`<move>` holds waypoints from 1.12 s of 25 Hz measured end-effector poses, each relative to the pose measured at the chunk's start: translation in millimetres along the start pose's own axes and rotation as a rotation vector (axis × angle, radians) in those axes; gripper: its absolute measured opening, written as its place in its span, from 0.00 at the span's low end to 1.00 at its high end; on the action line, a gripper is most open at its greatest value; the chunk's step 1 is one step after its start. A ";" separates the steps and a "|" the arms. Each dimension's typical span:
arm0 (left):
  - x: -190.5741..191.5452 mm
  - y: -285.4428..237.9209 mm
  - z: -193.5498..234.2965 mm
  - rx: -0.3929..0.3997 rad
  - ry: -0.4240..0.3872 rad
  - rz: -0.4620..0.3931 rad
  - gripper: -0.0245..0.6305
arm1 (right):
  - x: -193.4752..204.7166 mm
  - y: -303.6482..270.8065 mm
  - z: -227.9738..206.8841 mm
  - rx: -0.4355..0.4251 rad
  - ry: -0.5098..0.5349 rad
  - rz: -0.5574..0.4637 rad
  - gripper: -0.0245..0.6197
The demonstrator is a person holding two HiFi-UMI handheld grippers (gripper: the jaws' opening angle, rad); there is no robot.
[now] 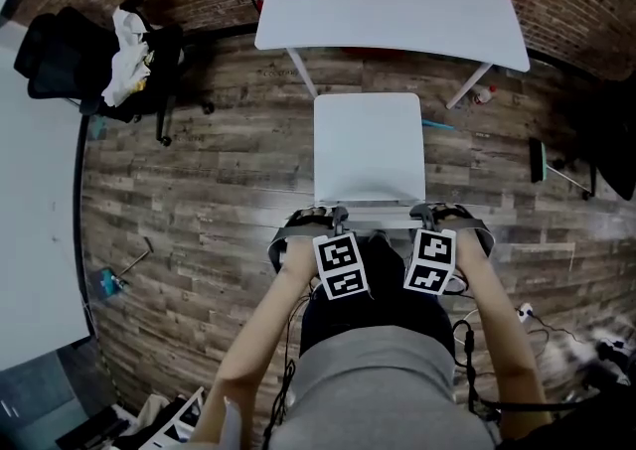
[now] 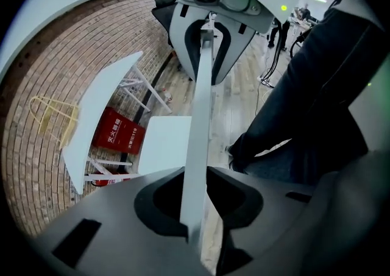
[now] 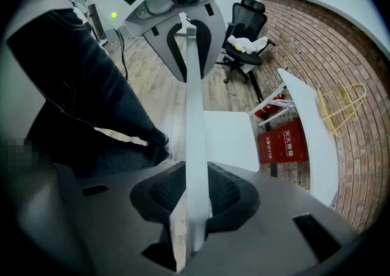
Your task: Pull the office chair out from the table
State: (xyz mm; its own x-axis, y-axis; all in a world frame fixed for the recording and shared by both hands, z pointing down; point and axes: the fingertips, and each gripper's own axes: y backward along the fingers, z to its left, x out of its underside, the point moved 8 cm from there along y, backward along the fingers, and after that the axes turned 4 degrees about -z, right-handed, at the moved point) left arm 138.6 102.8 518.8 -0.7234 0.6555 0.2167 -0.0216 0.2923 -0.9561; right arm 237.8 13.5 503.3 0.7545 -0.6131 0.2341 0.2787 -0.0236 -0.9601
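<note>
Red box (image 3: pixel 283 142) reads "119"; jaws pinch white chair (image 1: pixel 369 145) backrest.

Smooth matt white chair (image 1: pixel 368 145) — rough wood-plank floor (image 1: pixel 199 190).

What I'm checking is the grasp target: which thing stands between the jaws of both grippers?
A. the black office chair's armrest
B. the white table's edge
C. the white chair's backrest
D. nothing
C: the white chair's backrest runs edge-on between the jaws of the left gripper and the right gripper.
</note>
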 end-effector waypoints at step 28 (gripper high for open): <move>-12.0 161.7 90.4 -0.324 0.753 -0.880 0.15 | -35.7 152.9 -80.8 0.206 -0.791 -1.075 0.10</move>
State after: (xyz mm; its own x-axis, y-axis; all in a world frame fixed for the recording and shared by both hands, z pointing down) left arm 81.5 79.2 343.8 0.0388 0.3544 0.9343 -0.0534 0.9344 -0.3522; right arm 205.4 -32.0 335.8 0.2258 0.2514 0.9412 0.9740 -0.0397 -0.2231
